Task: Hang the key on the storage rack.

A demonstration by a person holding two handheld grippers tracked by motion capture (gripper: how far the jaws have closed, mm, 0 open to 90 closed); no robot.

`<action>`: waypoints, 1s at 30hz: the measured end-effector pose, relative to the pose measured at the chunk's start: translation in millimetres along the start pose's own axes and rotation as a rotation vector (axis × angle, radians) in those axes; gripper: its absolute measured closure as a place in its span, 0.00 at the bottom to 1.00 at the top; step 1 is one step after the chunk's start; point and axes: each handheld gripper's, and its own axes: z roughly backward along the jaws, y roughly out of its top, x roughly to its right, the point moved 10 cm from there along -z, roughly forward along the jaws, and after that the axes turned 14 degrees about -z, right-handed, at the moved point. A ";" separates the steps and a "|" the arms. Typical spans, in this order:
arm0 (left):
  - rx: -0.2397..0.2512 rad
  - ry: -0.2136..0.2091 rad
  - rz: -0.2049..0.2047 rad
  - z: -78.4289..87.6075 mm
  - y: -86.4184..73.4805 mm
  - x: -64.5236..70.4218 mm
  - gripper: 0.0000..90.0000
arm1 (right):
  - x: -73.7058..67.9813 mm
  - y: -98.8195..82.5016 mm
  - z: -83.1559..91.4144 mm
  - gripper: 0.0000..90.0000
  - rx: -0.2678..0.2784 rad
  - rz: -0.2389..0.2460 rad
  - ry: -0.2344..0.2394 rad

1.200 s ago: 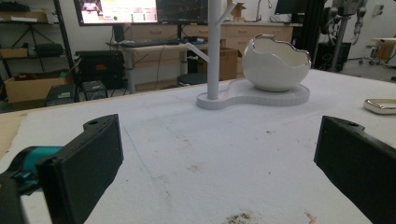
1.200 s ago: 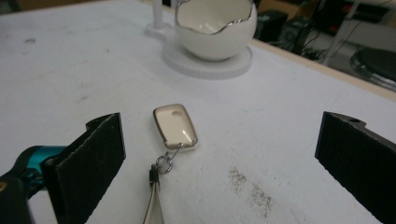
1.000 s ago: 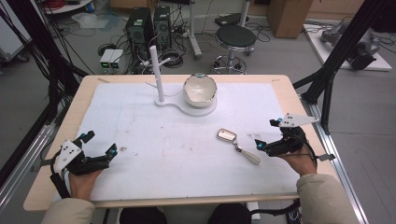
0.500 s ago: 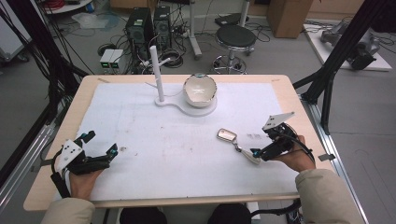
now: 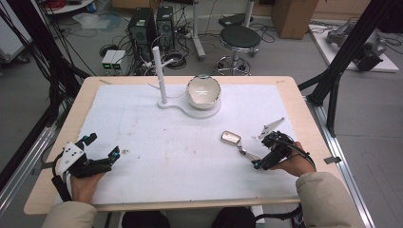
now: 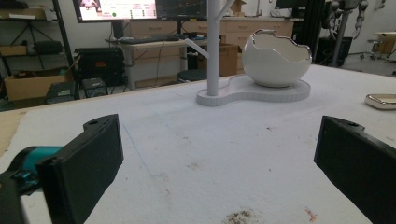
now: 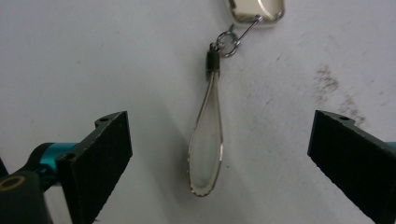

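A keychain lies flat on the white mat (image 5: pixel 180 152) at the right: a shiny metal tag (image 5: pixel 231 137) joined by a small ring (image 7: pixel 227 39) to a pale looped strap (image 7: pixel 206 140). My right gripper (image 5: pixel 260 159) points down over the strap, open, its jaws on either side of the strap and clear of it (image 7: pixel 219 163). Near the mat's lower left corner my left gripper (image 5: pixel 102 145) rests open and holds nothing (image 6: pixel 219 177). The tag (image 6: pixel 383 100) also shows at the right edge of the left gripper view.
A white stand sits at the back middle of the mat: a thin upright post (image 5: pixel 159 71) with a side peg and an egg-shaped bowl (image 5: pixel 203 91) on one shared base (image 6: pixel 252 91). Small dirt specks (image 5: pixel 126 152) mark the mat.
My right gripper has moved left and down toward the keychain strap, tilting its jaws over it. The left gripper and the keychain have not moved.
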 end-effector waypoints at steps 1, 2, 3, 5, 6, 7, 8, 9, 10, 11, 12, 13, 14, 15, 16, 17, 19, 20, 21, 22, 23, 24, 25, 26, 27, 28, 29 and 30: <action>0.000 0.000 0.000 0.0 0.0 0.1 0.02 | -0.7 -2.3 -2.2 0.07 -0.018 -0.004 0.004; 0.001 0.000 0.000 -0.1 0.1 0.3 0.02 | -0.8 -4.0 -4.5 0.09 -0.031 0.001 0.003; 0.001 -0.001 0.000 -0.1 0.1 0.3 0.02 | -1.3 -6.5 -5.8 0.15 -0.054 0.004 0.000; 0.001 -0.002 0.000 0.0 0.1 0.1 0.02 | -1.3 -6.7 -6.5 0.19 -0.061 0.012 0.008; 0.002 -0.001 0.000 0.0 0.1 0.0 0.02 | -0.2 -6.1 -6.4 0.21 -0.060 0.007 -0.001; 0.001 -0.002 0.000 0.0 0.0 0.1 0.02 | -0.2 -6.1 -6.4 0.21 -0.060 0.007 -0.001; 0.001 -0.002 0.001 -0.1 0.1 0.2 0.02 | 0.7 -6.8 -5.7 0.23 -0.068 -0.001 -0.005; 0.002 -0.002 0.001 -0.1 0.1 0.3 0.02 | 1.1 -8.7 -6.4 0.23 -0.089 -0.005 -0.006; 0.001 -0.001 0.000 0.0 0.1 0.1 0.02 | 1.1 -8.7 -6.4 0.23 -0.089 -0.005 -0.006; 0.001 -0.002 0.001 -0.1 0.1 0.3 0.02 | 0.2 -9.4 -7.1 0.29 -0.097 0.002 -0.002; 0.002 -0.002 0.001 -0.1 0.1 0.3 0.02 | -0.5 -9.9 -7.1 0.32 -0.103 0.004 0.003; 0.001 -0.001 0.000 0.0 0.1 0.1 0.02 | -0.5 -9.9 -7.1 0.32 -0.103 0.004 0.003; 0.001 -0.001 -0.001 -0.1 0.0 0.1 0.02 | -0.9 -10.4 -7.3 0.35 -0.108 0.001 0.003; 0.001 -0.002 0.001 -0.1 0.1 0.3 0.02 | -1.2 -10.9 -7.4 0.38 -0.115 -0.002 0.004; 0.001 -0.001 0.000 0.0 0.1 0.1 0.02 | -1.4 -11.2 -7.5 0.41 -0.118 -0.003 0.006; 0.000 -0.001 0.000 0.0 0.0 0.1 0.02 | -1.4 -11.4 -7.6 0.44 -0.122 -0.003 0.007; 0.000 -0.001 -0.002 -0.1 0.0 0.1 0.02 | -1.9 -12.9 -8.3 0.49 -0.138 -0.005 0.011; 0.001 -0.001 0.000 -0.1 0.0 0.2 0.02 | -1.9 -12.9 -8.3 0.49 -0.138 -0.005 0.011; 0.000 -0.001 0.000 -0.1 0.0 0.2 0.02 | -2.6 -14.2 -8.6 0.53 -0.152 -0.004 0.008; 0.001 -0.001 0.000 -0.1 0.1 0.2 0.02 | -2.6 -14.2 -8.6 0.53 -0.152 -0.004 0.008; 0.000 -0.001 -0.003 -0.1 0.1 0.2 0.02 | -2.7 -14.3 -8.7 0.56 -0.156 0.002 0.003; 0.001 -0.001 -0.002 -0.2 0.1 0.3 0.02 | -3.1 -14.6 -8.8 0.58 -0.162 0.006 0.002; 0.001 -0.001 -0.002 -0.1 0.1 0.2 0.02 | -3.0 -14.6 -9.4 0.60 -0.165 0.013 0.002; 0.001 -0.001 0.000 -0.1 0.0 0.3 0.02 | -2.7 -14.8 -9.6 0.60 -0.170 0.016 -0.004; 0.001 -0.001 0.000 -0.1 0.0 0.2 0.02 | -1.8 -15.3 -10.6 0.63 -0.178 0.024 -0.020; 0.001 -0.002 -0.002 -0.1 0.1 0.3 0.02 | -1.8 -15.3 -10.6 0.63 -0.178 0.024 -0.020; 0.000 -0.002 -0.002 -0.1 0.1 0.3 0.02 | -0.4 -15.0 -10.8 0.65 -0.179 0.038 -0.036; 0.001 -0.001 -0.001 -0.1 0.1 0.3 0.02 | 0.0 -15.2 -11.2 0.68 -0.182 0.046 -0.043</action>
